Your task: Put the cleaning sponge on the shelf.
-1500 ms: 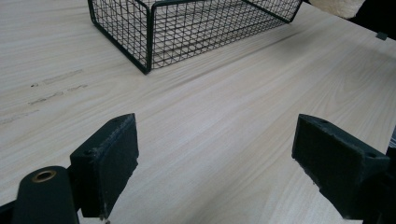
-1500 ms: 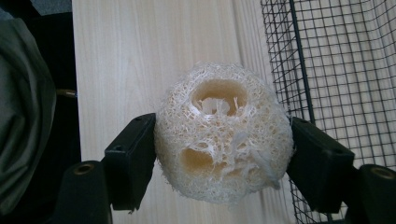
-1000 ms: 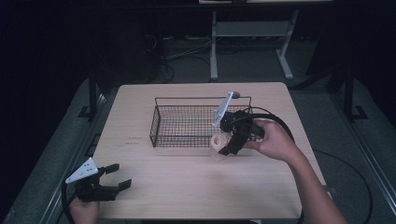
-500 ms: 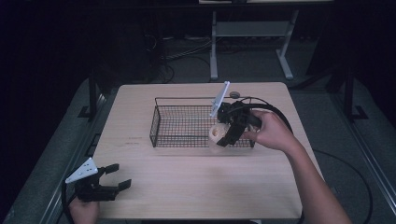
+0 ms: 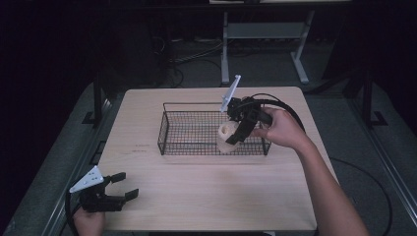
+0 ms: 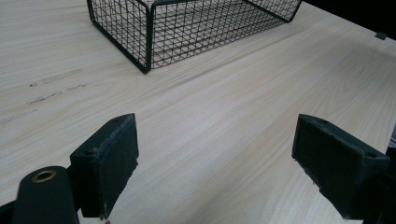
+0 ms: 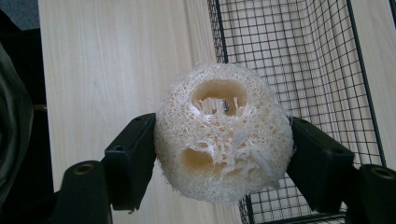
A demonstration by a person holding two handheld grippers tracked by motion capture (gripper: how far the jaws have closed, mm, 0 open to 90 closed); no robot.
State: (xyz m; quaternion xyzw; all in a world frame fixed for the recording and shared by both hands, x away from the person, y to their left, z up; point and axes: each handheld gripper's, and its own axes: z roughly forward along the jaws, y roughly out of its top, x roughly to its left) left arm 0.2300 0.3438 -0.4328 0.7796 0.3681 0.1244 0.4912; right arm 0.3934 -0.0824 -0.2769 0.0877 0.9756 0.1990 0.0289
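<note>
The right gripper (image 5: 231,136) pinches a pale loofah sponge (image 5: 226,136) between its two black jaws, one jaw pressed to each side of the fibrous ball. In the right gripper view the sponge (image 7: 224,144) shows its coarse web of fibres and several round holes, and it hangs above the edge of the wire basket (image 7: 299,60), part of it over the mesh floor and part over the bare wooden surface (image 7: 116,60). From the high view, the sponge sits over the right end of the black wire basket (image 5: 169,130), near its front wall, with the person's right hand (image 5: 282,130) holding the gripper from the right and a cable looping behind it. The basket stands near the middle of the light wooden surface (image 5: 211,196). The left gripper (image 5: 129,186) rests at the near left corner of the surface, well apart from the basket, its jaws spread wide with nothing but bare wood between them. In the left gripper view the basket's corner (image 6: 147,42) stands ahead.
</note>
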